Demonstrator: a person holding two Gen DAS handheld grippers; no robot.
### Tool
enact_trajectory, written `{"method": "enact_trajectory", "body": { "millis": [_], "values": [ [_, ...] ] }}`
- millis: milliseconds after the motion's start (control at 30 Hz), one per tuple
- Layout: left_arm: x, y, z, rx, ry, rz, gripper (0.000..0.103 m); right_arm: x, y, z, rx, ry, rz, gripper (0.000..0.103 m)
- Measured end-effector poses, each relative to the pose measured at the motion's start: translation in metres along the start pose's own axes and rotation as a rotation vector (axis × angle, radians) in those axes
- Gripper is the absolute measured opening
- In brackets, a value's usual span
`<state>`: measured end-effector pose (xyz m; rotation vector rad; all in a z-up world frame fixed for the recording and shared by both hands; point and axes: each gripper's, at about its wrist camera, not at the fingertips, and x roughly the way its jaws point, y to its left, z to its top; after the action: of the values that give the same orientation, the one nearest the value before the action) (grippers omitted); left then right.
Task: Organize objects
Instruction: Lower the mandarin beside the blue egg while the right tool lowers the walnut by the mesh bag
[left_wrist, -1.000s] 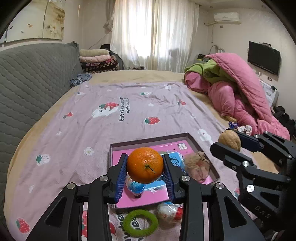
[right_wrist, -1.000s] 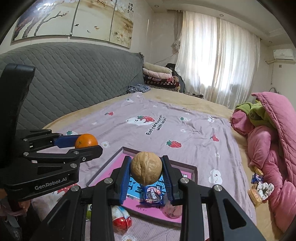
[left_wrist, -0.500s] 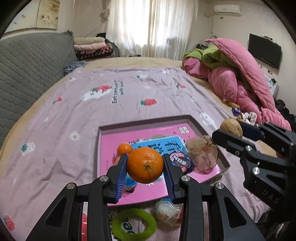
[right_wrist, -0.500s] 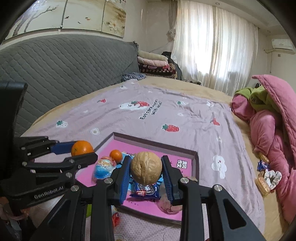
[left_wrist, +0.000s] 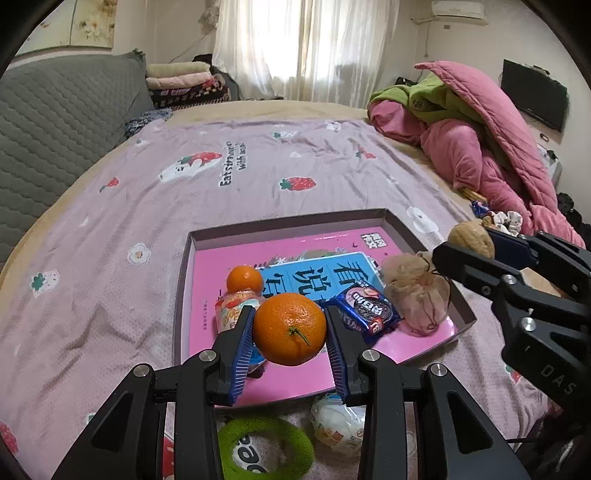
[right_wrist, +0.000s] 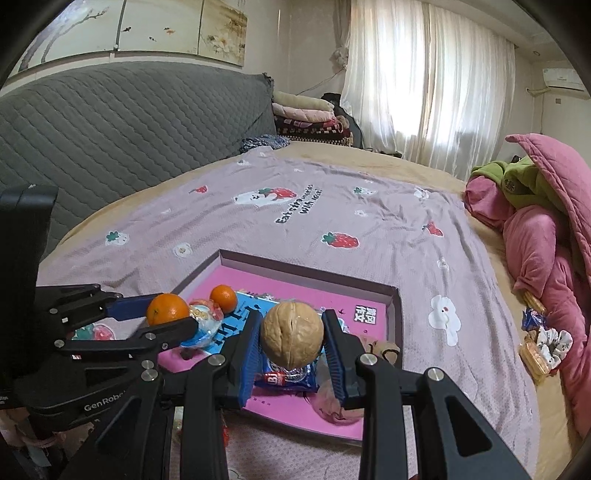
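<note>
My left gripper (left_wrist: 289, 334) is shut on an orange (left_wrist: 289, 328), held above the near part of a shallow pink-floored tray (left_wrist: 288, 226) on the bed. My right gripper (right_wrist: 291, 334) is shut on a walnut (right_wrist: 291, 333) over the same tray (right_wrist: 314, 271). Each gripper shows in the other's view: the walnut (left_wrist: 472, 238) at the right, the orange (right_wrist: 167, 309) at the left. In the tray lie a small orange (left_wrist: 243, 278), a blue cookie packet (left_wrist: 364, 308), a wrapped toy egg (left_wrist: 234, 308) and a gauzy pouch (left_wrist: 417, 291).
A green ring (left_wrist: 264, 446) and another wrapped egg (left_wrist: 338, 424) lie on the purple strawberry sheet (left_wrist: 147, 206) in front of the tray. Pink and green quilts (left_wrist: 472, 136) are heaped at the right, with snack packets (right_wrist: 535, 347) beside them. A grey headboard (right_wrist: 110, 129) runs along the left.
Both grippers have come down toward the tray, still gripping the orange and the walnut. The tray and its contents now look larger and closer in both views.
</note>
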<state>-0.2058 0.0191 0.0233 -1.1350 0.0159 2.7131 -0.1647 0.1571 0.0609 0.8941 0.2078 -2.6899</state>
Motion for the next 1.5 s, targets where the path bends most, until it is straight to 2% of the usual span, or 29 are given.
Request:
{"method": "enact_trajectory", "body": {
  "millis": [400, 833, 1167, 1500],
  "values": [
    [0.011, 0.003, 0.001, -0.009, 0.010, -0.011, 0.038, 0.005, -0.010, -0.005, 0.012, -0.017, 0.021, 0.033],
    [0.022, -0.001, 0.000, -0.001, 0.039, -0.006, 0.038, 0.016, -0.015, -0.007, 0.029, 0.011, 0.033, 0.033],
    [0.064, -0.019, -0.016, 0.062, 0.144, 0.011, 0.038, 0.058, -0.023, -0.039, 0.004, 0.194, 0.003, 0.033],
    [0.088, -0.023, -0.020, 0.071, 0.187, 0.017, 0.038, 0.078, -0.028, -0.054, 0.022, 0.246, 0.001, 0.033]
  ]
}}
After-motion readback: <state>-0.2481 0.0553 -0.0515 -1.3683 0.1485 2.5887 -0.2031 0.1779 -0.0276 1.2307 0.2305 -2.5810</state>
